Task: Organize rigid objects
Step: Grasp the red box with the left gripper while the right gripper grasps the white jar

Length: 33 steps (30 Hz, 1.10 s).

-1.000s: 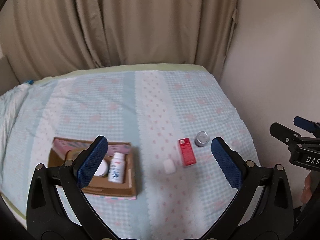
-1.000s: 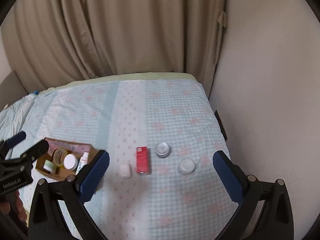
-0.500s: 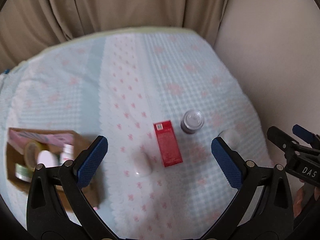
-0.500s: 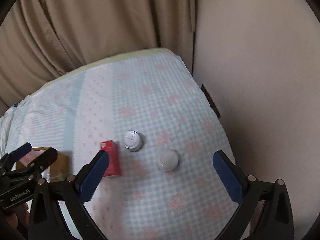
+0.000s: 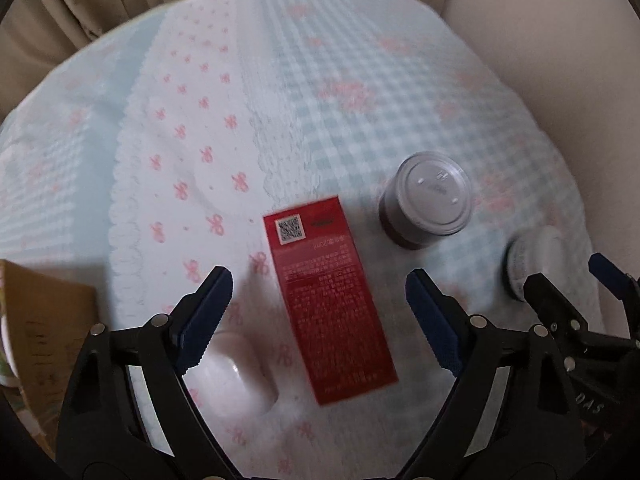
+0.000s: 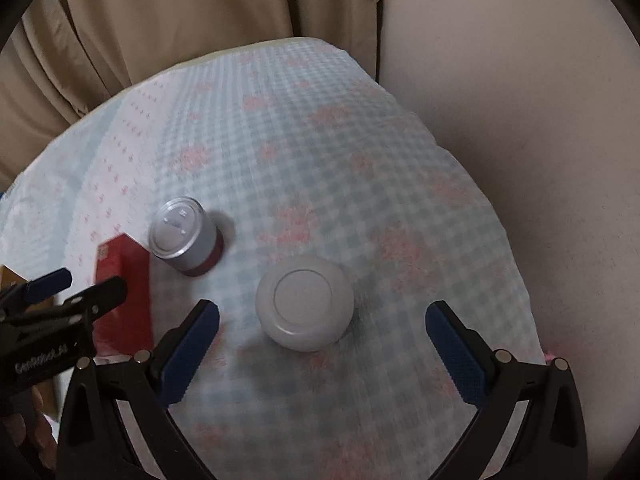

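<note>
Left gripper (image 5: 319, 304): jaws spread wide, holding nothing, hanging over the red box.
Red box (image 5: 330, 300): lying flat on the cloth between the blue pads, its QR-code end pointing away from the gripper.
White case (image 5: 239, 380): small and rounded, just beside the box's near left side, partly under the left finger.
Right gripper (image 6: 322, 338): jaws also wide apart, empty, poised above the white jar.
White jar (image 6: 305, 303): squat, round lid up, standing between the pads but touching neither.
Silver-lidded jar (image 6: 185, 237): upright, dark red at the base, near the white jar on its far left and just beside the red box's far end.
Cardboard box (image 5: 44, 320): only a corner shows at the left edge, well apart from the loose items; its contents are too cut off to tell.
Surface (image 6: 360, 200): a soft cover in pale blue check with pink floral marks, and a white strip of pink bows with scalloped lace edging down the left part.
Room: beige curtains (image 6: 180, 20) hang behind the far edge; a plain cream wall (image 6: 520, 80) runs close along the right side.
</note>
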Each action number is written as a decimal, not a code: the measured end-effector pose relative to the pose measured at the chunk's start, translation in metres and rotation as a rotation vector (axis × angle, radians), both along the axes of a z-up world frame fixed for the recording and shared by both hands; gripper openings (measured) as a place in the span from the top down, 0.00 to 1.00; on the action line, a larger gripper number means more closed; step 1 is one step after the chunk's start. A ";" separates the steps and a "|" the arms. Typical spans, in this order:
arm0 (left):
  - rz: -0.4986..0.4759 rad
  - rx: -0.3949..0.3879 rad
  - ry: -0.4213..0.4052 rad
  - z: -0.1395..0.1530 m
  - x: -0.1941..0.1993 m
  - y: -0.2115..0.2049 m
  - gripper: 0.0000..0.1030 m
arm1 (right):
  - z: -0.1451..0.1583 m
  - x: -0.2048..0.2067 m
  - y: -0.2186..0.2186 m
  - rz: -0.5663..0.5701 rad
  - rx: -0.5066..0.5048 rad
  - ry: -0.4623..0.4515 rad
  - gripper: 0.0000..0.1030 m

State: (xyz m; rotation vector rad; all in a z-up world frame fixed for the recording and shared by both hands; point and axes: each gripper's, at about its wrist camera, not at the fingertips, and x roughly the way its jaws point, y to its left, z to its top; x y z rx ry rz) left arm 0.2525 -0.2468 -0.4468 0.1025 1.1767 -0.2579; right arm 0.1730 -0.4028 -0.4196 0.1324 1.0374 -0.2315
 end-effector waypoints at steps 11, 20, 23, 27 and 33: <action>-0.006 0.033 0.077 -0.021 0.010 -0.009 0.56 | -0.030 0.027 0.001 0.019 0.012 0.093 0.49; 0.015 0.006 0.070 -0.006 0.008 0.006 0.64 | -0.021 0.027 0.005 0.017 0.009 0.102 0.49; 0.027 -0.011 0.054 0.010 0.003 0.015 0.64 | -0.007 0.022 0.006 0.014 0.011 0.089 0.49; 0.039 -0.044 0.017 0.045 -0.007 0.025 0.64 | 0.025 0.015 0.012 0.019 0.005 0.054 0.49; 0.058 -0.085 -0.061 0.126 -0.037 0.049 0.64 | 0.089 0.002 0.028 0.041 -0.004 -0.009 0.49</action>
